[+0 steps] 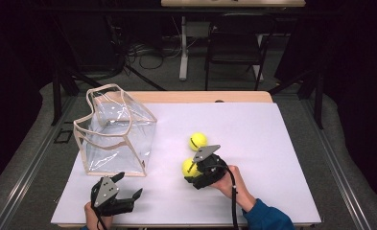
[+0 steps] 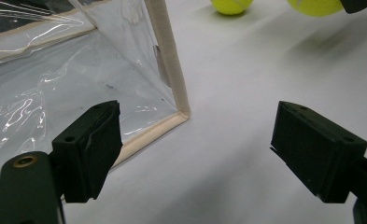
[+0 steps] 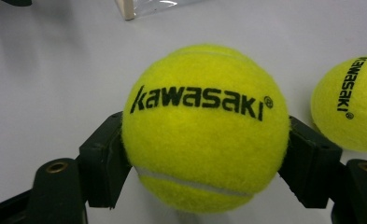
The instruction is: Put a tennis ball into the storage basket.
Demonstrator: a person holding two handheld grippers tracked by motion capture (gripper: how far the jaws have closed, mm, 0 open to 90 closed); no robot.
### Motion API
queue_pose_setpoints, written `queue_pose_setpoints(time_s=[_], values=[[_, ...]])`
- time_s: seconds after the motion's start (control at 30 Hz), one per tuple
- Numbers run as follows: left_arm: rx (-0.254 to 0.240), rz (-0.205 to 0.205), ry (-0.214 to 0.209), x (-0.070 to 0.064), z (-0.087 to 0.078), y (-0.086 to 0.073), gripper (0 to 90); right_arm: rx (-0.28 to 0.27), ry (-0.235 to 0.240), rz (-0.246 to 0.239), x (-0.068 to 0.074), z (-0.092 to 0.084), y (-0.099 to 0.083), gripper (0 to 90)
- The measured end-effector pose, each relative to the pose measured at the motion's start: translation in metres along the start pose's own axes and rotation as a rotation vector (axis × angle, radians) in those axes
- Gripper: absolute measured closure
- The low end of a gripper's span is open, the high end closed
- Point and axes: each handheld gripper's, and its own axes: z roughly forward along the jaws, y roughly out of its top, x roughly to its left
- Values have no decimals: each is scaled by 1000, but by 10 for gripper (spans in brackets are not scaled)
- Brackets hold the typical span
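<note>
Two yellow tennis balls lie on the white table sheet (image 1: 253, 129). My right gripper (image 1: 192, 176) is shut on the nearer tennis ball (image 1: 190, 167), and in the right gripper view both black pads press the sides of this tennis ball (image 3: 204, 126), printed "kawasaki". The second tennis ball (image 1: 197, 141) rests just beyond it, seen as the second tennis ball (image 3: 349, 105) at the right edge. A clear plastic bag (image 1: 116, 132) with beige trim stands open at the left. My left gripper (image 1: 127, 186) is open near the table's front edge, its jaws spread before the bag's corner (image 2: 179, 114).
The bag's beige handles (image 1: 102, 93) rise above its mouth. A black chair (image 1: 236, 40) and a table leg (image 1: 183, 48) stand beyond the far edge. Dark floor and cables surround the table.
</note>
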Motion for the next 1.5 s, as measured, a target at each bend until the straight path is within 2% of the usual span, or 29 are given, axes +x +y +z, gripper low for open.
queue_pose_setpoints(time_s=[0.7,1.5], values=[[-12,1,-10,1,2,0,161,-2,-5,-9,-1,0,12,257],[-20,4,-7,1,1,0,161,-8,-29,-50,-8,-12,37,258]])
